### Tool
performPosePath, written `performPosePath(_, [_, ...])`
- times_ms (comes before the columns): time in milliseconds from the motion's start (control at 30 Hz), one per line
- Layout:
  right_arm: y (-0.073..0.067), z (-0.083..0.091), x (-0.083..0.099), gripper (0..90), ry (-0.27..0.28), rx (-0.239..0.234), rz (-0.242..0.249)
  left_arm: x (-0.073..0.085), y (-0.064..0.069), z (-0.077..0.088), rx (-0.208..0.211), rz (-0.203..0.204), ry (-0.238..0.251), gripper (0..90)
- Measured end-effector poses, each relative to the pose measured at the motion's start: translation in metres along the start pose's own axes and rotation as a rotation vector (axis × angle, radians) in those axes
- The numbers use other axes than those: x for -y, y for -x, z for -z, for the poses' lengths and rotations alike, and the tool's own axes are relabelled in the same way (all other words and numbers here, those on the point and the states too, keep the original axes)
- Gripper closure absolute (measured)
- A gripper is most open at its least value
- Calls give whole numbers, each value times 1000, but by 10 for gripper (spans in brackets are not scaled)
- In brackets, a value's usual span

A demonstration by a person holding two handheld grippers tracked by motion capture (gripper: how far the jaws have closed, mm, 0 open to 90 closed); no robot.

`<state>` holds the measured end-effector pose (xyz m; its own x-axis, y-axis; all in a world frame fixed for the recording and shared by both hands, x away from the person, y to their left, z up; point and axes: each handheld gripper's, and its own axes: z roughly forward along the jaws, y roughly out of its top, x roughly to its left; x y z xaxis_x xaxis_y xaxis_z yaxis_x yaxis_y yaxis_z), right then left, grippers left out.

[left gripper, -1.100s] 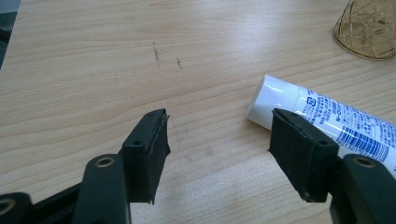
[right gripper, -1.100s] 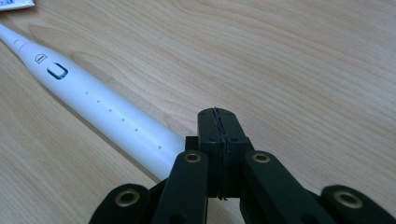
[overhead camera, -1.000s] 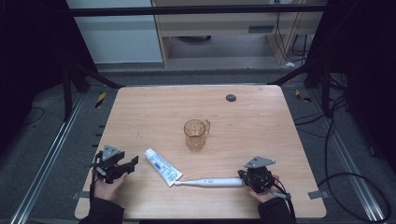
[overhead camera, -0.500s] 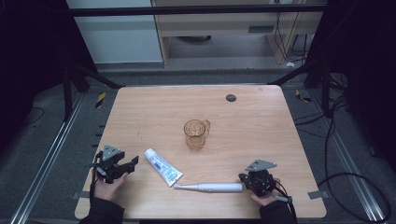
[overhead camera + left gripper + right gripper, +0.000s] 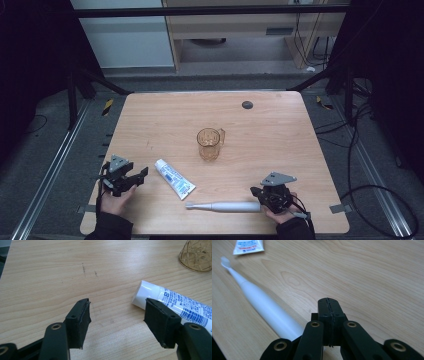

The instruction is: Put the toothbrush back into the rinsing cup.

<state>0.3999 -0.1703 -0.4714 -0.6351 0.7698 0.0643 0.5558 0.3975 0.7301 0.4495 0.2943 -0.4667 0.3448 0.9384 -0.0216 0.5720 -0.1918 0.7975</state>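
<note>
The amber cup (image 5: 210, 143) is taken as the landmark, standing upright near the middle of the table (image 5: 280, 130), well apart from both grippers. Nearer the person and to the cup's left, the toothpaste tube (image 5: 174, 178) lies flat and slanted, its cap end turned toward the left gripper (image 5: 137, 176); in the left gripper view the tube (image 5: 175, 303) is seen just beyond the right-hand jaw, apart from it, with bare wood between the two pads. The left jaws are spread wide and nothing is held in them, which suggests a gripper made ready for the tube rather than one already at work. Nearest the person, below the cup, the electric toothbrush (image 5: 225, 206) is laid flat across the front edge, its brush head pointing toward the tube's crimped end and its thick handle end lying just beside the right gripper (image 5: 256, 192). In the right gripper view the toothbrush (image 5: 262, 307) runs past the left side of the jaws, not between them. The right jaws are pressed fully together on nothing. Whether the closed jaws touch the handle cannot be told; their closed state beside it is judged to suit nudging the handle, and opening would be called for before any grasp.
</note>
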Motion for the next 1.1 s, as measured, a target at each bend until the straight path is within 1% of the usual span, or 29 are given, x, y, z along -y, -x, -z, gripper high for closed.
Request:
performPosePath(300, [-10,2,-1,900,12,-31,2,0,0,0,-1,1,2,367])
performPosePath(367, [-12,1,-2,900,16,-51,-2,0,0,1,-1,-2,3,368])
performPosePath(467, [-18,-2,-5,900,23,-80,14,0,1,0,-1,0,1,369])
performPosePath(633, [-33,-11,-13,900,27,-143,32,0,1,0,-2,-2,1,371])
performPosePath(667, [-36,-13,-15,900,27,-149,42,0,1,0,-3,-2,1,372])
performPosePath(900, [-54,-30,-23,900,17,-209,70,0,1,0,-4,-6,0,374])
performPosePath(1033, [-63,-38,-25,900,8,-243,84,0,0,0,-4,-10,-2,374])
performPosePath(1067, [-63,-38,-25,900,8,-243,84,0,0,0,-4,-10,-2,374])
performPosePath(1100, [-68,-42,-25,900,5,-263,93,0,1,0,-4,-11,-2,374])
